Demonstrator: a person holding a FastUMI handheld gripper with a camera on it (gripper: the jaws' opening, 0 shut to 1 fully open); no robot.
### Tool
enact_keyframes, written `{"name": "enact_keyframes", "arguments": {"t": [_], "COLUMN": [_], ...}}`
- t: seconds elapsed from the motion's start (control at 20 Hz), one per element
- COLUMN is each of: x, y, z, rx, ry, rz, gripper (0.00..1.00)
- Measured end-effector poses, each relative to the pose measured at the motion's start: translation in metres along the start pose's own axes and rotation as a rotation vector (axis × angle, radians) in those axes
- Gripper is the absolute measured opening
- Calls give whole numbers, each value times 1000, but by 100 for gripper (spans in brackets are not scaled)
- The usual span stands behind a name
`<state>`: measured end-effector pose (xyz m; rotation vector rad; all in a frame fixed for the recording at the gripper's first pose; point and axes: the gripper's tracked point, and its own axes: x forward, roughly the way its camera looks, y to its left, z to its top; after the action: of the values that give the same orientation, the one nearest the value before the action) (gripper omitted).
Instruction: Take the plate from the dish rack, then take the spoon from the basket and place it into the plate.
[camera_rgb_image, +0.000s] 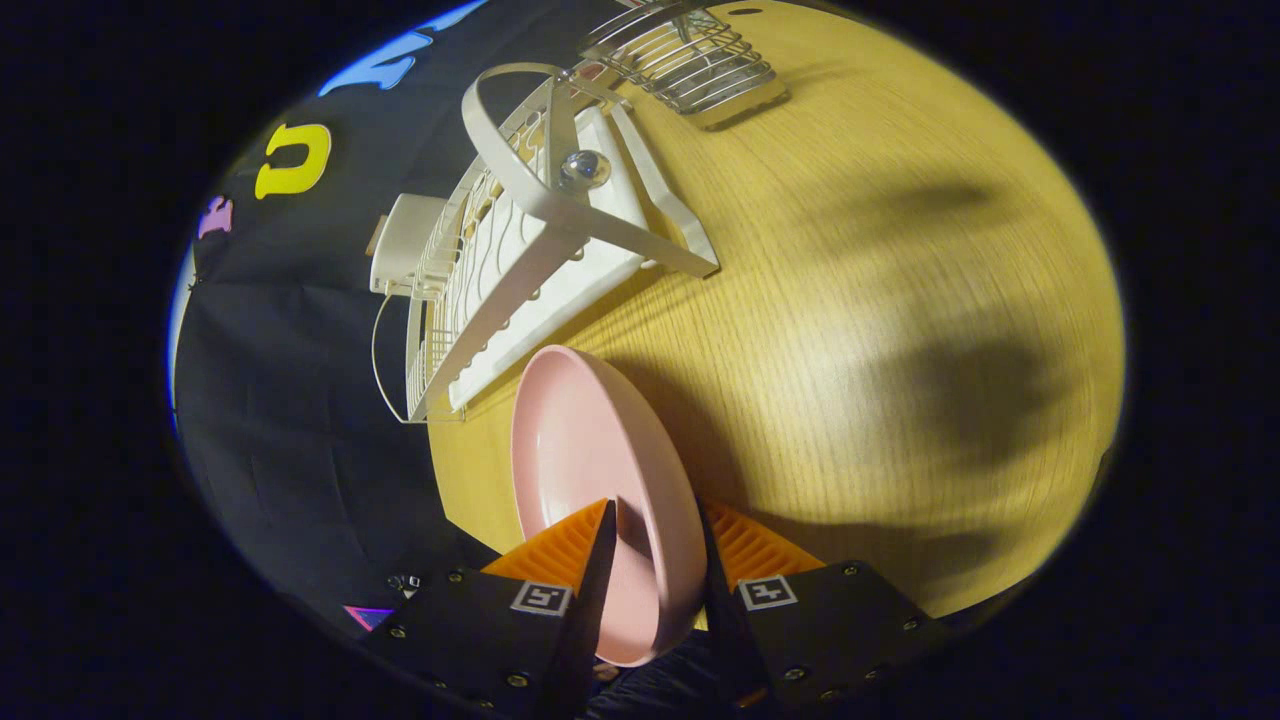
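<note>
My gripper (655, 545) pinching rim of pink plate (585, 450), both fingers pressed on it, above wooden table (880, 330). White dish rack (530, 250) beyond, wire basket (690, 55) farther.

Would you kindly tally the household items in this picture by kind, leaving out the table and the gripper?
Pink plate, held on edge between the fingers of the gripper: 1
White dish rack, beyond the plate: 1
Wire basket, beyond the rack: 1
Total: 3
</note>
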<state>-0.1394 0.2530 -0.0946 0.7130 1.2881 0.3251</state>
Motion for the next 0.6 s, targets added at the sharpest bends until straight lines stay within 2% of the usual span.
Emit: {"name": "enact_keyframes", "arguments": {"t": [0.15,0.3,0.6], "x": [-8,-19,-57], "y": [-10,-13,-29], "z": [6,14,62], "rx": [-33,-43,-96], "ry": [-22,-54,-274], "rz": [-49,-58,-149], "gripper": [47,47,47]}}
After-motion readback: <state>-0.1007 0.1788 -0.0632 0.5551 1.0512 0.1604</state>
